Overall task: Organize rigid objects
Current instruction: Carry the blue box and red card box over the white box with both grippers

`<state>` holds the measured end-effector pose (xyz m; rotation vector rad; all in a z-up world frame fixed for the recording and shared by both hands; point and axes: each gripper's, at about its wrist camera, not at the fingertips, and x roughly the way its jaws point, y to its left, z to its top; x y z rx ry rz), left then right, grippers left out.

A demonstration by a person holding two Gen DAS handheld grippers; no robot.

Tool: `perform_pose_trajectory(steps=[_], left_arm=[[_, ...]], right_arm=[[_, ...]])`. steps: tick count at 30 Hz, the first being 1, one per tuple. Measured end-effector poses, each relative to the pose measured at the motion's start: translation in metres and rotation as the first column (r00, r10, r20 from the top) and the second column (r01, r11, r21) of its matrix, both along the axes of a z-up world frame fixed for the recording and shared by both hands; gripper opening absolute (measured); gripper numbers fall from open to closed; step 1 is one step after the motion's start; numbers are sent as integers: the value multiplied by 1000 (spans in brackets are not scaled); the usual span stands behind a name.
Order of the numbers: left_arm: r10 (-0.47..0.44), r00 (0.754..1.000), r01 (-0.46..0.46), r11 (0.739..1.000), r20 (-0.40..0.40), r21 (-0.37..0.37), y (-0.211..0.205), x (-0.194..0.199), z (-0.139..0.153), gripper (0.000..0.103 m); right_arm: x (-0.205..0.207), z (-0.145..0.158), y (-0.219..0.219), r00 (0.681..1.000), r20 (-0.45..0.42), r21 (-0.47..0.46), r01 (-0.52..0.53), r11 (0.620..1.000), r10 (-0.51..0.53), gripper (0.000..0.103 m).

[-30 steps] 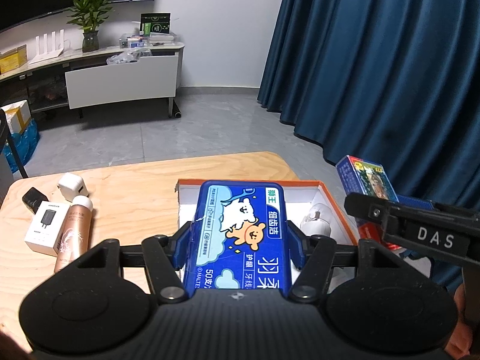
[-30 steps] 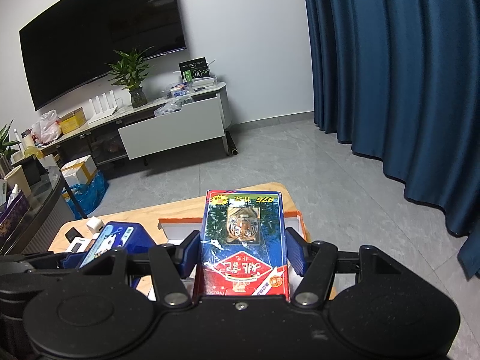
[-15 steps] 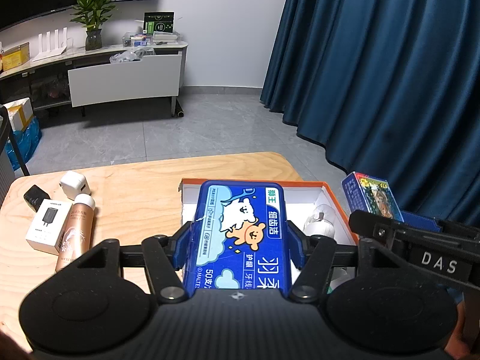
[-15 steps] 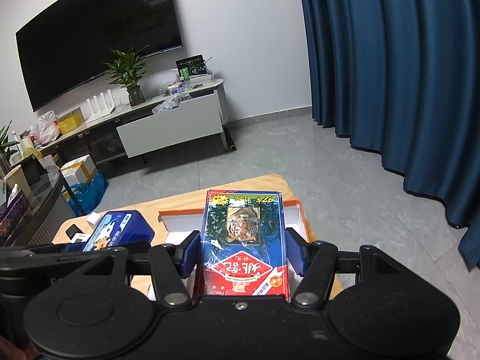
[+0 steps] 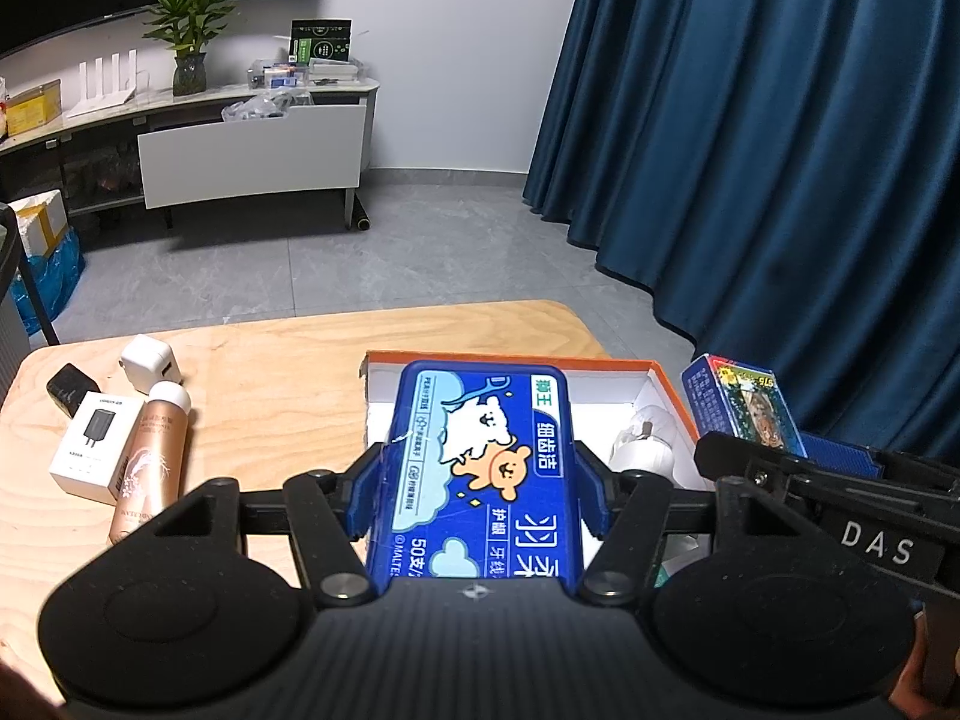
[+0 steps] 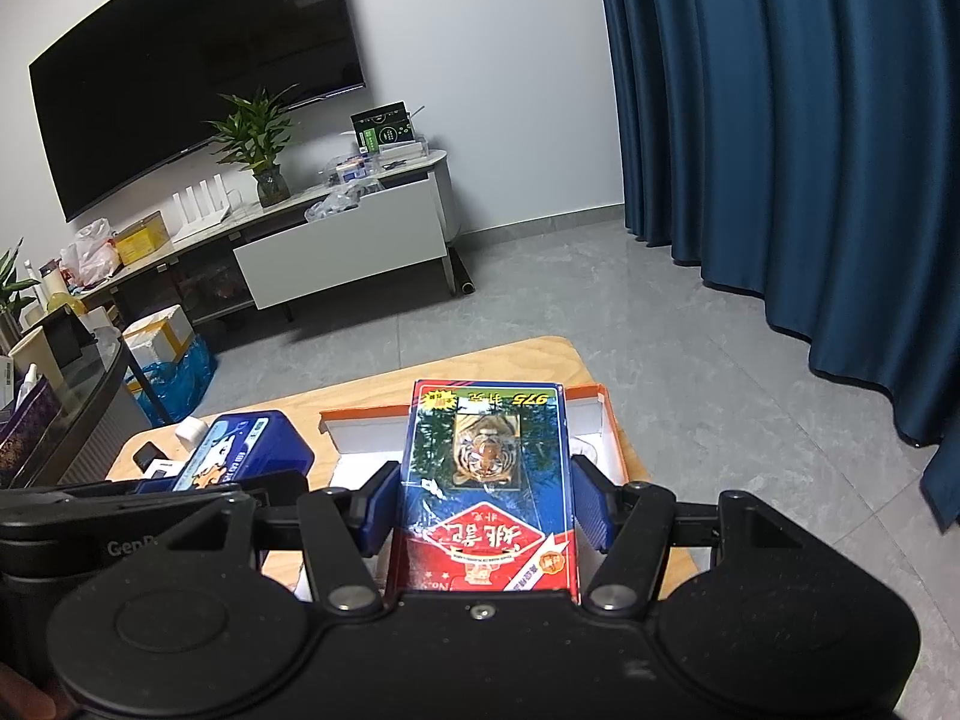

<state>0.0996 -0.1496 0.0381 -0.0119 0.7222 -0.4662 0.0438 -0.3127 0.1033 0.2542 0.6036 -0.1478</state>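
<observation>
My left gripper [image 5: 480, 480] is shut on a blue dental floss box [image 5: 480, 456] with a cartoon bear, held above the orange-rimmed white box [image 5: 510, 360] on the wooden table. My right gripper [image 6: 483, 495] is shut on a blue and red card box with a tiger picture [image 6: 486, 474], held above the same open box [image 6: 591, 414]. The card box also shows at the right of the left wrist view [image 5: 744, 408], and the floss box at the left of the right wrist view [image 6: 240, 450]. White objects [image 5: 645, 444] lie inside the open box.
On the table's left lie a rose-gold bottle [image 5: 150, 468], a white charger carton [image 5: 90, 450], a white plug [image 5: 147, 363] and a black adapter [image 5: 72, 387]. Blue curtains [image 5: 780, 150] hang at the right. A TV cabinet [image 6: 336, 240] stands across the floor.
Both grippers, still holding their boxes, have risen slightly and shifted. The card box sits a little further right and lower in the left wrist view.
</observation>
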Motion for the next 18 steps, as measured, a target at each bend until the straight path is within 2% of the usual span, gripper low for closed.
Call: perform_pose_trajectory(steps=[18], left_arm=[[5,1000,-5,1000,-4,-1,0,0,-1,63]], right_arm=[[0,-1,0,1000,0,1,-1,1000,1,72]])
